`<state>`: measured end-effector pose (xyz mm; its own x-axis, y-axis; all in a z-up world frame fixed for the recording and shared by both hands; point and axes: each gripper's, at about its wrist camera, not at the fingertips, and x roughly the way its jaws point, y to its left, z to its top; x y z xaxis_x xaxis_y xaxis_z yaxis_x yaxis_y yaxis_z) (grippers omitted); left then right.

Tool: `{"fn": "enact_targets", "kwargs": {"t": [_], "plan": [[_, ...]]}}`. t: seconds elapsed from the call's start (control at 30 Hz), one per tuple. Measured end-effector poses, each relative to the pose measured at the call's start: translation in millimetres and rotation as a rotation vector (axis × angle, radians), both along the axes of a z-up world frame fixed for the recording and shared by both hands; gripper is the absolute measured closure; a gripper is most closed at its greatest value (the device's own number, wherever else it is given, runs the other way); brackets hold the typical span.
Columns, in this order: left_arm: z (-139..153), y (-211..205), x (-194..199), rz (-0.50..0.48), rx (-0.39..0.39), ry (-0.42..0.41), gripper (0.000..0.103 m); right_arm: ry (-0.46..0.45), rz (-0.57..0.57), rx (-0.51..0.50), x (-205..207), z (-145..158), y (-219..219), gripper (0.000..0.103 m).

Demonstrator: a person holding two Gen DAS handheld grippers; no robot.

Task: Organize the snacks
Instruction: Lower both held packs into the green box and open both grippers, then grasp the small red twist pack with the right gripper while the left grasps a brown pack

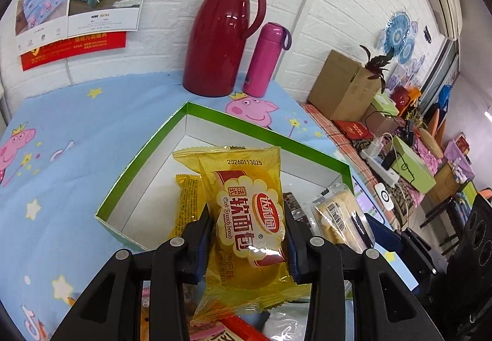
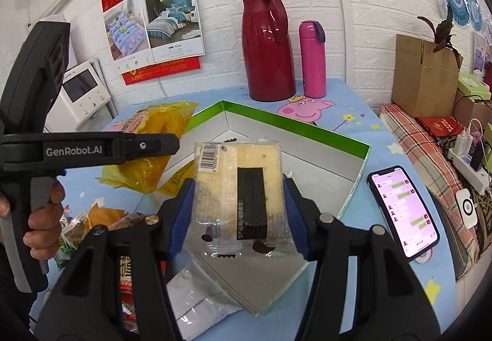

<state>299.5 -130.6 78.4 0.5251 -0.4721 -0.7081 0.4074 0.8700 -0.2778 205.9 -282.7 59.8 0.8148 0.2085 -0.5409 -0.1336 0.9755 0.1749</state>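
Clamped in the left gripper (image 1: 249, 236), a yellow soft-bread packet (image 1: 246, 218) hangs above the green-rimmed box (image 1: 215, 113). At three o'clock, the right gripper (image 2: 240, 205) pinches a clear cake packet (image 2: 240, 187) over the same box, a phone (image 2: 402, 211) lying beside it.

The yellow bread packet (image 1: 249, 218) is showing "Soft French bread", large Chinese characters and the printed number 20260113625, the left gripper's (image 2: 92, 150) black arm is carrying "GenRobot.AI", and the wall poster (image 1: 101, 14) is reading "HOME TEXTILE" under its bedroom photo
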Motion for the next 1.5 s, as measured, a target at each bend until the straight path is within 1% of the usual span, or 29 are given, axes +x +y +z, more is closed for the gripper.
{"fn": "enact_targets", "kwargs": {"t": [0.07, 0.1, 0.13, 0.17, 0.2, 0.23, 0.27, 0.3, 0.4, 0.53, 0.63, 0.7, 0.8, 0.93, 1.07, 1.17, 1.23, 1.37, 1.43, 1.5], "plan": [[-6.5, 0.8, 7.7, 0.003, 0.007, 0.007, 0.063, 0.014, 0.002, -0.012, 12.0, -6.5, 3.1, 0.045], [-9.1, 1.5, 10.4, 0.009, 0.004, 0.003, 0.060, 0.019, 0.006, -0.019, 18.0, -10.1, 4.9, 0.045], [-10.9, 2.6, 12.6, 0.014, -0.001, -0.002, 0.052, 0.030, 0.008, -0.032, 23.2, -14.2, 6.4, 0.041], [-12.2, 4.9, 13.7, 0.027, -0.006, -0.009, 0.025, 0.046, 0.009, -0.051, 27.4, -18.3, 7.9, 0.038], [-12.8, 7.5, 13.1, 0.054, -0.007, -0.020, 0.009, 0.062, 0.002, -0.073, 29.6, -21.4, 9.1, 0.030], [-12.4, 13.2, 10.4, 0.101, -0.008, -0.049, 0.008, 0.067, -0.006, -0.089, 29.1, -22.8, 9.0, 0.025], [-11.5, 17.3, 7.8, 0.128, -0.007, -0.070, 0.008, 0.060, -0.007, -0.093, 26.3, -22.5, 8.0, 0.023], [-11.2, 20.2, 6.7, 0.133, -0.003, -0.078, 0.008, 0.047, -0.007, -0.087, 22.0, -20.8, 6.3, 0.019], [-9.2, 27.4, 2.2, 0.126, -0.006, -0.064, 0.008, 0.037, -0.016, -0.048, 11.5, -11.6, -0.4, 0.014], [-0.2, 34.1, -20.2, 0.130, 0.003, -0.078, 0.008, -0.006, -0.016, -0.009, -12.4, 6.2, -3.4, 0.003], [7.3, 38.2, -44.0, 0.129, 0.011, -0.087, 0.008, -0.056, -0.009, 0.004, -37.4, 17.7, -2.1, 0.002], [10.1, 42.5, -62.3, 0.141, 0.027, -0.077, 0.008, -0.080, -0.002, 0.017, -55.3, 22.7, -1.3, 0.001], [11.4, 48.6, -88.9, 0.142, 0.029, -0.063, 0.008, -0.110, 0.016, 0.023, -81.3, 27.2, 1.6, 0.001], [8.7, 59.1, -123.6, 0.133, 0.010, -0.081, 0.008, -0.157, 0.028, 0.022, -114.0, 29.7, 4.7, 0.001], [-1.4, 65.9, -154.7, 0.117, 0.025, -0.087, 0.008, -0.194, 0.015, 0.045, -143.6, 25.8, 2.3, 0.001], [-12.6, 69.8, -173.6, 0.104, 0.037, -0.075, 0.008, -0.179, 0.029, 0.090, -158.3, 16.8, 0.0, 0.001], [-21.1, 71.8, -185.6, 0.093, 0.038, -0.067, 0.008, -0.153, 0.047, 0.086, -165.8, 6.8, 2.3, 0.001], [-39.9, 74.4, -203.6, 0.064, 0.053, -0.039, 0.008, -0.033, 0.089, 0.019, -176.7, -22.7, 12.4, 0.001], [-50.1, 75.5, -210.2, 0.051, 0.054, -0.017, 0.008, 0.016, 0.102, 0.024, -179.3, -38.0, 15.4, 0.001], [-59.9, 75.8, -213.6, 0.032, 0.055, 0.014, 0.008, 0.066, 0.130, 0.052, -178.8, -50.8, 17.8, 0.001]]}}
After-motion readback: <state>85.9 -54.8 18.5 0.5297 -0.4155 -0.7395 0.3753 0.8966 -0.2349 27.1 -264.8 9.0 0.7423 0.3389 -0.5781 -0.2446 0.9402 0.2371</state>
